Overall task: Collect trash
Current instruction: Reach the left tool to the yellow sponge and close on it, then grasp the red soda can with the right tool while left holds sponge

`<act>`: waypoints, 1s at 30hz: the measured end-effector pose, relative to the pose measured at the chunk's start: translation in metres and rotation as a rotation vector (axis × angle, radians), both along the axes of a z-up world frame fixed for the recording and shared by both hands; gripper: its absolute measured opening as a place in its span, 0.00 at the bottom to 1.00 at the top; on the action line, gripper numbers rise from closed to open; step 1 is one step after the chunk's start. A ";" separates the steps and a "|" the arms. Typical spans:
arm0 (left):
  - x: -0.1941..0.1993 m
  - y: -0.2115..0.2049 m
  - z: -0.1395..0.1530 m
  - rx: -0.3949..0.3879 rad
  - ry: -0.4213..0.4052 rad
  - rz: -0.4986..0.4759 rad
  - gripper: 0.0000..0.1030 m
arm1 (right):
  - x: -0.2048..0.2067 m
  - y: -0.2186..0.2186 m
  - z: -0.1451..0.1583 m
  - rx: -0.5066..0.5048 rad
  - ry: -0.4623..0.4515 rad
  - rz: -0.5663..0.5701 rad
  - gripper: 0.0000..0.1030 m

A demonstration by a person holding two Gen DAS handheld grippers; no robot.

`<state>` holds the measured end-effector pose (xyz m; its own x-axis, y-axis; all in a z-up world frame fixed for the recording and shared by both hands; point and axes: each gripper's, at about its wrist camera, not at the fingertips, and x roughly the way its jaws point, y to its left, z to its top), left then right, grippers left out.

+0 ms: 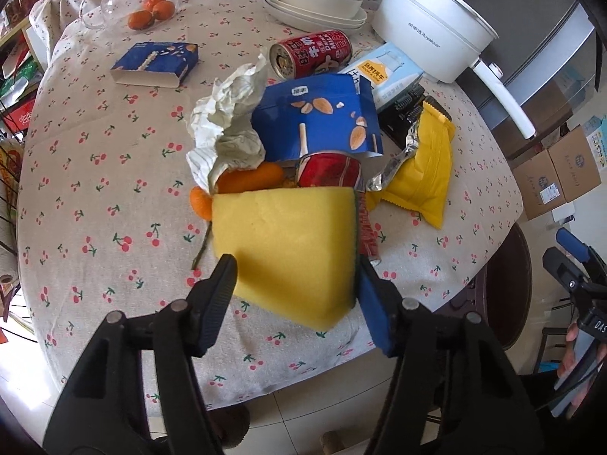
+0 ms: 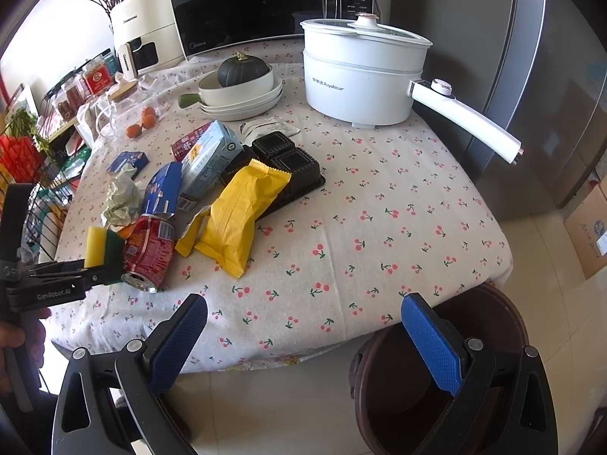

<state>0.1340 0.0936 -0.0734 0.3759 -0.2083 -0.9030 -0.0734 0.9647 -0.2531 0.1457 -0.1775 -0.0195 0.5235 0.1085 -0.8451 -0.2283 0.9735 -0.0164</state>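
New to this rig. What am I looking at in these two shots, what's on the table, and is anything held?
There is no robot arm: a person holds a two-finger hand tool in each hand, with a fisheye camera on each looking along its fingers.

The left wrist view shows the left tool shut on a yellow sponge with a green scouring side, pressed against a trash pile. The right wrist view shows the right tool open and empty near the table edge, above a dark brown round bin.

On the cherry-print tablecloth lie a crushed red drink can, a yellow snack wrapper, a blue almond-print carton, crumpled white paper, a black plastic tray and a white electric pot.
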 end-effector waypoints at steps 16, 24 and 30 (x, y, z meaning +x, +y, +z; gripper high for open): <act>-0.031 0.057 0.019 -0.116 -0.083 0.059 0.31 | 0.012 0.073 -0.024 0.101 0.086 0.101 1.00; -0.050 0.076 0.030 -0.090 -0.131 0.092 0.31 | 0.020 0.148 -0.059 0.117 0.160 0.192 0.98; -0.056 0.101 0.017 -0.091 -0.098 0.148 0.31 | 0.028 0.184 -0.079 0.100 0.175 0.226 0.92</act>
